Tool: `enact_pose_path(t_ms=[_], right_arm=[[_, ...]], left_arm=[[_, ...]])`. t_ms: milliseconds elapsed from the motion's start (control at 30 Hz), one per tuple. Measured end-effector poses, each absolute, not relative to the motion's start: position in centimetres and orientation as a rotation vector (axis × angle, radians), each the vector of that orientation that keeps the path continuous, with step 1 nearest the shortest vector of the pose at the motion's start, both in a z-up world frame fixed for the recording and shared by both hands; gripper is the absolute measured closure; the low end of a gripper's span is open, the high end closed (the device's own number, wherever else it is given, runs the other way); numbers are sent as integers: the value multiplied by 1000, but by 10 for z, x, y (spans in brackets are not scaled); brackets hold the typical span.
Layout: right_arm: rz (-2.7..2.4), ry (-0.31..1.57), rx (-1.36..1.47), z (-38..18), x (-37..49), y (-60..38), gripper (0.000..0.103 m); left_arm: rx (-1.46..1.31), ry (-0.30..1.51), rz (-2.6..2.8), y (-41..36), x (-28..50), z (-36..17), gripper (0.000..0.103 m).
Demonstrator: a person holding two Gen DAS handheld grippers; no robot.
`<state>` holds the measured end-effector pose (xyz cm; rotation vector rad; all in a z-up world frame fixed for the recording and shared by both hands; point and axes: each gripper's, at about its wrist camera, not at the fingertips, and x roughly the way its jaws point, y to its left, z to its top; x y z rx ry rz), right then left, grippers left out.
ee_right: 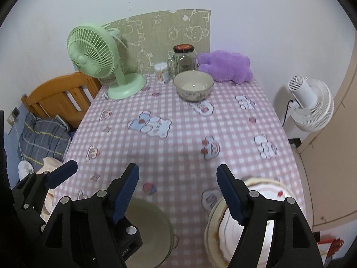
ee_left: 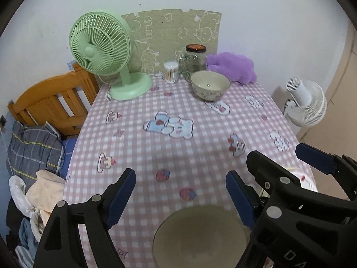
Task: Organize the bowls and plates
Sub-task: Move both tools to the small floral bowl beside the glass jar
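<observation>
Left gripper (ee_left: 180, 197): jaws spread wide, holding nothing; it hovers above the near plain dish (ee_left: 200, 236), probably lined up for a grasp.
Right gripper (ee_right: 177, 193): jaws equally wide apart and empty; the decorated stack lies under its right finger.
Near plain dish: one beige round piece at the table's front edge, below the left gripper; plate or shallow bowl cannot be told, as it is blurred.
Decorated stack (ee_right: 265, 189): at the front right corner, white ware with a cream rim and a small red motif, seemingly one piece nested on another; the exact count cannot be told because the right gripper covers much of it.
Tablecloth (ee_left: 196, 138): one pink checked cloth with cartoon prints, covering the table.
Far bowl (ee_right: 193, 85): one cream patterned bowl, upright and empty, well apart from the near ware; judged the likely stacking partner or target.
Back row, against the wall: one green fan (ee_left: 100, 44), one tub of cotton swabs (ee_left: 171, 71), one glass jar (ee_left: 194, 61) with a dark lid, one purple plush (ee_left: 232, 65); placed clear of the working area.
Beyond the table: one white fan (ee_right: 312, 102) at right, one wooden bed frame (ee_left: 55, 96) at left.
Task stage: judged early, since the crockery remains in separate spots.
</observation>
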<state>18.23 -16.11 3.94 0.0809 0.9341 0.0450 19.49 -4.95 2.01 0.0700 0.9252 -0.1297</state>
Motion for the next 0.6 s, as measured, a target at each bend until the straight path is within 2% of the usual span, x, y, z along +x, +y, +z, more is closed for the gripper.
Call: enact_pose_path(t_ms=[600], right_arm=[[179,908,11,56,306,-221,28]], left_arm=[[12,899,55,-112,297,39,19]])
